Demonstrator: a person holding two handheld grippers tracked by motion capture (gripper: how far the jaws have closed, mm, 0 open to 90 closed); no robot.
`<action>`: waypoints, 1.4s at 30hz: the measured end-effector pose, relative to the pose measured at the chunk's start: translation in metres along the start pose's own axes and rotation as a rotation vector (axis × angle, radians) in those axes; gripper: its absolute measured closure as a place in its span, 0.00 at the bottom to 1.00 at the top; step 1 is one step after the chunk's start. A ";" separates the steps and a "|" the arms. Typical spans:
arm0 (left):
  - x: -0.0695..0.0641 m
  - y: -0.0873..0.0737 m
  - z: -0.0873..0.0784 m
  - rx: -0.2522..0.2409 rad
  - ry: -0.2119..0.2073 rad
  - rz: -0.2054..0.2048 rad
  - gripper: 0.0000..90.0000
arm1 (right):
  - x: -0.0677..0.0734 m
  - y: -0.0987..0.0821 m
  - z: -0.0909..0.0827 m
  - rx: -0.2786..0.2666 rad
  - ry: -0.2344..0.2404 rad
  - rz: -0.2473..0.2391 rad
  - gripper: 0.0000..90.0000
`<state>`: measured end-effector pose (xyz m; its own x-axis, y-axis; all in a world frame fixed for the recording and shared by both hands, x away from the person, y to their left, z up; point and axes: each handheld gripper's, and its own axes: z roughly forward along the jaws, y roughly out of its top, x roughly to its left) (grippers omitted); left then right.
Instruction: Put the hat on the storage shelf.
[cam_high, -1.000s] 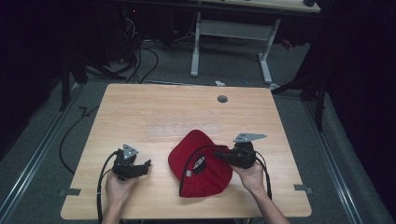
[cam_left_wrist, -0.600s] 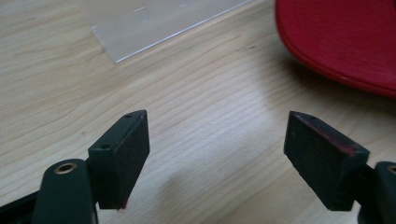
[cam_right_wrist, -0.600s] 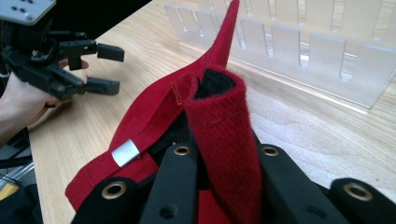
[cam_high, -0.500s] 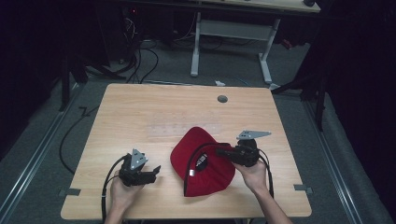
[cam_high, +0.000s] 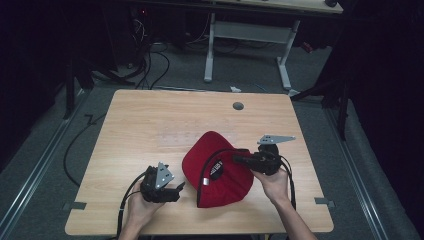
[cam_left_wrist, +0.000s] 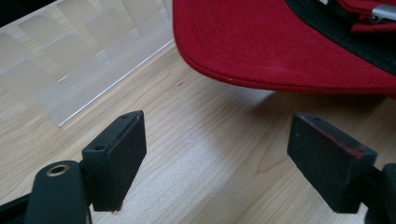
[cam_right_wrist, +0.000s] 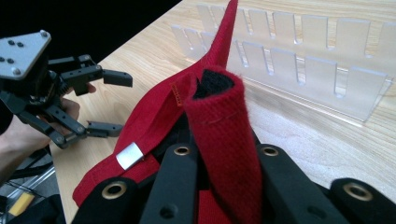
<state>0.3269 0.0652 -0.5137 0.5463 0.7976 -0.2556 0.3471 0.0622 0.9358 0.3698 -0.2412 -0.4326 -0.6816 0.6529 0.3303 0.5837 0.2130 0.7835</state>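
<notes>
A red cap (cam_high: 217, 167) lies upside down at the front middle of the wooden table (cam_high: 150, 120), showing its black inner band and label. My right gripper (cam_high: 236, 160) comes in from the right and is shut on the cap's folded rear edge (cam_right_wrist: 224, 140), which stands up between the jaws. My left gripper (cam_high: 178, 192) is open just left of the cap, close to the table's front edge. In the left gripper view the gripper (cam_left_wrist: 233, 158) holds nothing, and the cap's brim (cam_left_wrist: 280, 42) hangs just beyond it. The right gripper view shows the left gripper (cam_right_wrist: 120, 103) open at the left.
A clear slotted plastic rack (cam_right_wrist: 317, 70) lies flat on the table behind the cap, also visible in the left gripper view (cam_left_wrist: 79, 60). A grey grommet (cam_high: 238, 106) sits near the far edge. Cables (cam_high: 75, 150) trail off the left side.
My left gripper has moved right and nearer the front edge, closing in on the cap's left side. The right gripper has kept its hold on the cap, barely moving.
</notes>
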 end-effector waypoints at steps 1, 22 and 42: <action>-0.002 -0.001 0.001 0.003 -0.005 0.003 0.22 | 0.000 0.001 0.000 0.001 0.001 0.004 0.94; -0.029 -0.003 0.011 0.020 -0.041 0.122 0.19 | -0.005 0.005 0.006 0.025 0.067 0.091 0.94; -0.035 0.006 0.006 -0.044 -0.100 0.129 0.40 | -0.001 0.002 0.025 0.114 0.115 0.100 0.94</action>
<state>0.3149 0.0342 -0.5007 0.6582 0.7370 -0.1537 0.2364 -0.0085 0.9716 0.3822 -0.2233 -0.4446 -0.6597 0.5888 0.4670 0.6931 0.2362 0.6811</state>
